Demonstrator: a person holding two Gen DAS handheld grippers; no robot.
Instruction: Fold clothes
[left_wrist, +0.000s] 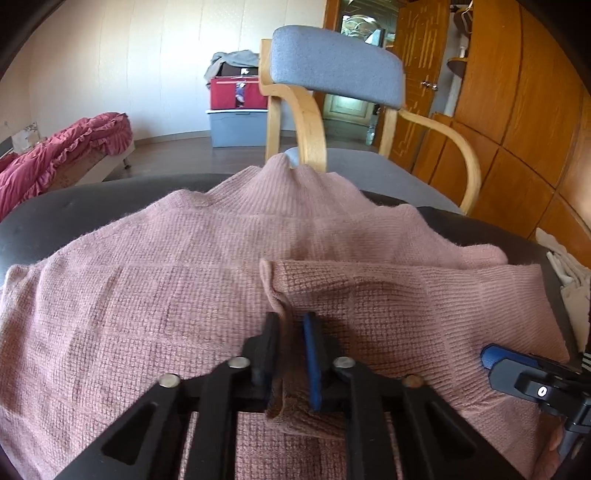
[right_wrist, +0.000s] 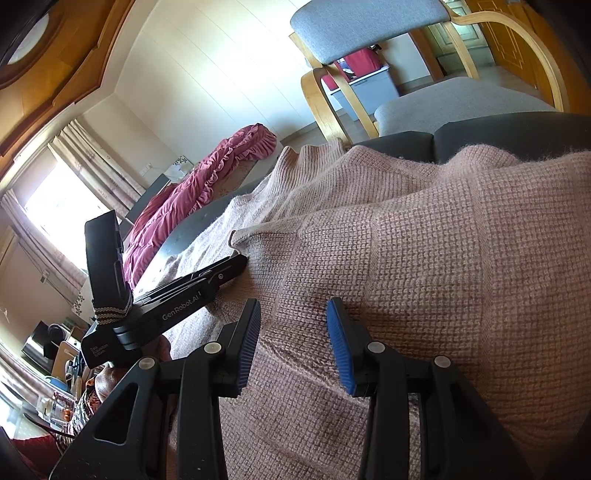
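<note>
So far the pink knit sweater (left_wrist: 155, 266) is lying spread across the dark surface (left_wrist: 55, 214), only partly folded: one sleeve is lying doubled over the body, the rest still flat. Going left to right, the left tool (left_wrist: 290, 332) is pinching the sleeve's cuff edge (left_wrist: 275, 295), its jaws drawn together on the knit. The right tool (right_wrist: 291, 332) is hovering with jaws apart over the sweater's right side, gripping nothing. Judging by this, most folds are still waiting.
</note>
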